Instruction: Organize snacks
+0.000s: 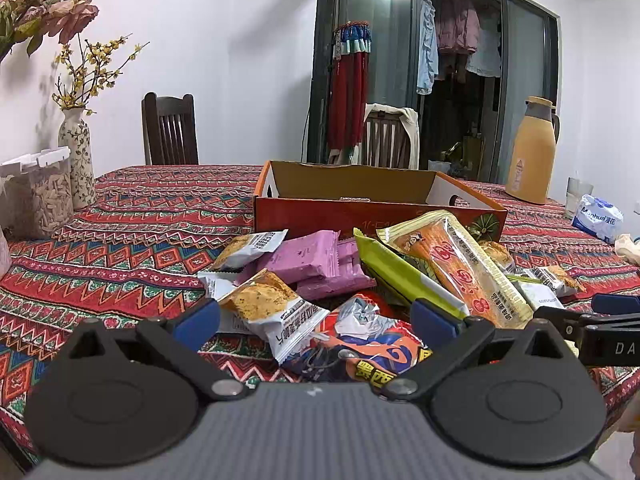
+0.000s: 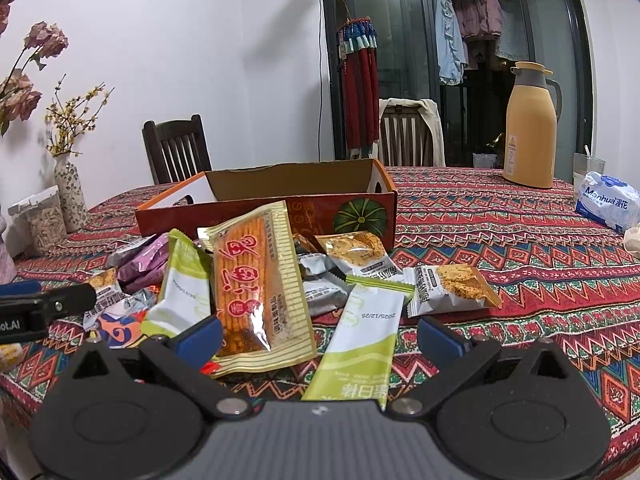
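A heap of snack packets lies on the patterned tablecloth in front of an open orange cardboard box (image 1: 372,216) (image 2: 264,210). My left gripper (image 1: 316,322) stands open over a white biscuit packet (image 1: 266,312) and a crumpled red-and-blue bag (image 1: 360,344), with purple packets (image 1: 308,258) beyond. My right gripper (image 2: 320,336) is open too, its fingers either side of a long orange noodle-stick packet (image 2: 256,284) and a green-and-white bar (image 2: 360,344). More biscuit packets (image 2: 452,288) lie to the right. Each gripper's tip shows at the edge of the other's view.
A yellow thermos jug (image 1: 532,152) (image 2: 530,128), a glass and a blue-white tissue pack (image 2: 608,200) stand at the far right. A flower vase (image 1: 78,156) and a lidded jar (image 1: 36,196) sit at the left. Two wooden chairs stand behind the table.
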`<state>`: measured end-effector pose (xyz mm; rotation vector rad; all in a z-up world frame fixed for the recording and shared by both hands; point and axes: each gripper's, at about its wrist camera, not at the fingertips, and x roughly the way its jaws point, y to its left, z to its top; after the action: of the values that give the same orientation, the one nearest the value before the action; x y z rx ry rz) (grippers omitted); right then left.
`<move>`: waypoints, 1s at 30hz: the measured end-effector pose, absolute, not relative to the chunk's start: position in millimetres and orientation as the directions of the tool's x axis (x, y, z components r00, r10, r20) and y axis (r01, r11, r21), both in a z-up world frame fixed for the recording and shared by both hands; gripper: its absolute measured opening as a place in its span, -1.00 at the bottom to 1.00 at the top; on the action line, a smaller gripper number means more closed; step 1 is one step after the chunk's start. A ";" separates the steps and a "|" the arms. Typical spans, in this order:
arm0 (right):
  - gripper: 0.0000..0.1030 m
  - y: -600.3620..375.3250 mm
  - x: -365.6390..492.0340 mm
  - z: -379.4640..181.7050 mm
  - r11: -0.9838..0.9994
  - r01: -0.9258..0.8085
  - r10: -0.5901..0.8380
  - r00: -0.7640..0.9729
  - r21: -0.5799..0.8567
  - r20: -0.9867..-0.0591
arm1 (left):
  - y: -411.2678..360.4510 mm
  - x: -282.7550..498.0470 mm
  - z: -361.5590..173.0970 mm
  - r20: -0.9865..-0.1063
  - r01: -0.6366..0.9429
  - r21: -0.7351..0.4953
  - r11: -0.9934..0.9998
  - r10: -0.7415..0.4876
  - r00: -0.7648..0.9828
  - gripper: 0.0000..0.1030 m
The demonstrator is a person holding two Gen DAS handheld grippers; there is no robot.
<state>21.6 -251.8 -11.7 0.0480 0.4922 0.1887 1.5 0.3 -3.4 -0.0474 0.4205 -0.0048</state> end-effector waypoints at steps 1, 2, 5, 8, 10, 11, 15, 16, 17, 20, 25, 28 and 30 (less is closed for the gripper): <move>1.00 -251.9 21.5 -12.2 0.982 -0.168 0.191 0.864 0.091 -0.465 | 0.3 1.5 -3.4 -0.408 -0.005 -0.047 0.999 -0.015 0.913 1.00; 1.00 -252.3 21.4 -12.9 0.982 -0.167 0.190 0.865 0.091 -0.465 | 0.2 1.5 -3.4 -0.408 -0.005 -0.047 0.999 -0.014 0.913 1.00; 1.00 -251.0 20.9 -12.6 0.982 -0.167 0.189 0.865 0.089 -0.465 | 0.2 1.7 -3.5 -0.410 -0.005 -0.047 0.999 -0.014 0.912 1.00; 1.00 -251.1 20.7 -12.8 0.982 -0.167 0.189 0.865 0.089 -0.465 | 0.2 1.9 -4.4 -0.412 -0.006 -0.049 0.999 -0.015 0.911 1.00; 1.00 -251.0 20.8 -12.4 0.982 -0.166 0.189 0.865 0.089 -0.465 | 0.5 1.9 -4.7 -0.413 -0.006 -0.050 0.999 -0.015 0.911 1.00; 1.00 -250.9 20.7 -12.4 0.982 -0.166 0.188 0.865 0.089 -0.465 | 0.9 2.0 -4.8 -0.413 -0.006 -0.051 0.999 -0.015 0.911 1.00; 1.00 -250.9 20.6 -12.4 0.982 -0.167 0.189 0.865 0.089 -0.465 | 0.9 2.0 -4.9 -0.413 -0.006 -0.051 0.999 -0.016 0.911 1.00; 1.00 -250.9 20.6 -12.3 0.982 -0.167 0.189 0.865 0.088 -0.465 | 0.9 2.0 -4.9 -0.413 -0.006 -0.051 0.999 -0.016 0.911 1.00; 1.00 -250.9 20.7 -12.3 0.982 -0.167 0.189 0.865 0.088 -0.465 | 0.9 2.0 -4.9 -0.413 -0.006 -0.051 0.999 -0.015 0.911 1.00; 1.00 -250.9 20.6 -12.4 0.982 -0.167 0.189 0.865 0.088 -0.466 | 0.9 2.0 -4.9 -0.412 -0.006 -0.051 0.999 -0.015 0.911 1.00; 1.00 -250.5 20.4 -12.1 0.982 -0.168 0.189 0.865 0.087 -0.465 | 0.7 1.6 -5.6 -0.413 -0.006 -0.052 0.999 -0.016 0.910 1.00; 1.00 -250.4 20.3 -12.0 0.982 -0.168 0.189 0.865 0.087 -0.465 | 0.7 1.5 -6.0 -0.414 -0.007 -0.054 0.999 -0.016 0.910 1.00; 1.00 -250.3 20.3 -12.0 0.982 -0.168 0.189 0.865 0.087 -0.465 | 1.0 1.7 -5.9 -0.413 -0.006 -0.053 0.999 -0.016 0.910 1.00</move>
<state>20.3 -250.3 -12.0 0.0442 0.4918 0.1873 1.7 1.0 -5.9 -0.0536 0.4266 -0.0052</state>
